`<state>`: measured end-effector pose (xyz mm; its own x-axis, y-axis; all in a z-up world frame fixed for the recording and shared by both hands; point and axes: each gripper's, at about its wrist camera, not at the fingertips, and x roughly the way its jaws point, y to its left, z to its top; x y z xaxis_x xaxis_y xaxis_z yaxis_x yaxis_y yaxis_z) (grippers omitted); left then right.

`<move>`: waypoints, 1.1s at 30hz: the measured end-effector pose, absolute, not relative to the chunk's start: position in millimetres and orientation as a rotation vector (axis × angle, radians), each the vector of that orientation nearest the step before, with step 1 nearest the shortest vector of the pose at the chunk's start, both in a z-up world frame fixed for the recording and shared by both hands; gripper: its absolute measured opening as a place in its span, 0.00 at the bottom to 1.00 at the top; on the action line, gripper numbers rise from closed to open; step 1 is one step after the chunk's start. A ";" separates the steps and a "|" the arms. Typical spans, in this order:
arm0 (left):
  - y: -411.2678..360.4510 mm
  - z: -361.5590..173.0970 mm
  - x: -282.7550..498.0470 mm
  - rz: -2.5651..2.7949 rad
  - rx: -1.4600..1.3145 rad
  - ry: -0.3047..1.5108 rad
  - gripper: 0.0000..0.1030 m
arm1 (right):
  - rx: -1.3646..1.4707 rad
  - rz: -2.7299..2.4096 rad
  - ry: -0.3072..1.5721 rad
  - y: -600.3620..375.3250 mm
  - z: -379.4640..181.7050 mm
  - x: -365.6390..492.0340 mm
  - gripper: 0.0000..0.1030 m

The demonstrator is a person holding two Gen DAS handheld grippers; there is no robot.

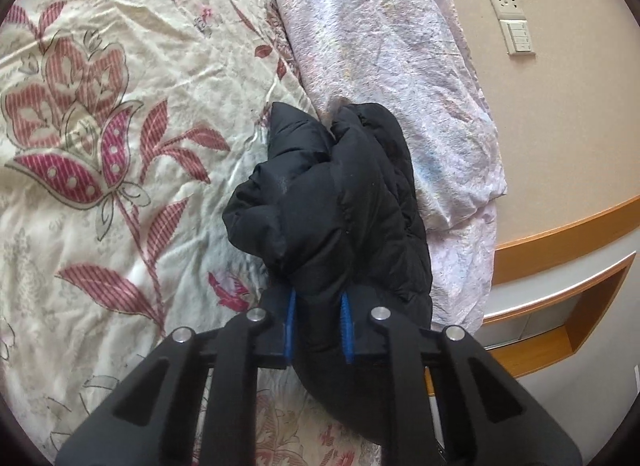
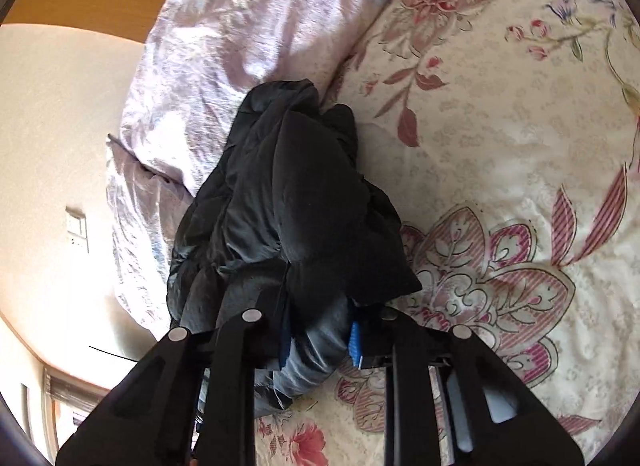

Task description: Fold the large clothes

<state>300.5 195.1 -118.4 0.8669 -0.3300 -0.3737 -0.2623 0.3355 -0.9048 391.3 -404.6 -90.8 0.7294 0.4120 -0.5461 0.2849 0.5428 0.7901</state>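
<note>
The left gripper was clamped on a thick fold of the black puffer jacket, its blue pads pressed into the fabric on either side; the rest of the jacket bunched up ahead of the jaws and hung past them on the right. To the left of the jaws and beyond them lay the floral bedspread; ahead and to the right lay a pale lilac pillow, touching the jacket's far end; further right stood a wall with a switch plate and a wooden headboard ledge.

The right gripper likewise gripped the jacket, a grey-lined fold squeezed between its jaws with one blue pad showing at the right; the bundle rose ahead of the jaws, its far end against the pillow; the bedspread spread to the right of the jaws.
</note>
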 end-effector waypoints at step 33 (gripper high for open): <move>255.9 -113.6 147.3 0.116 -1.146 0.578 0.64 | 0.474 0.204 0.928 -342.9 -45.0 264.8 0.60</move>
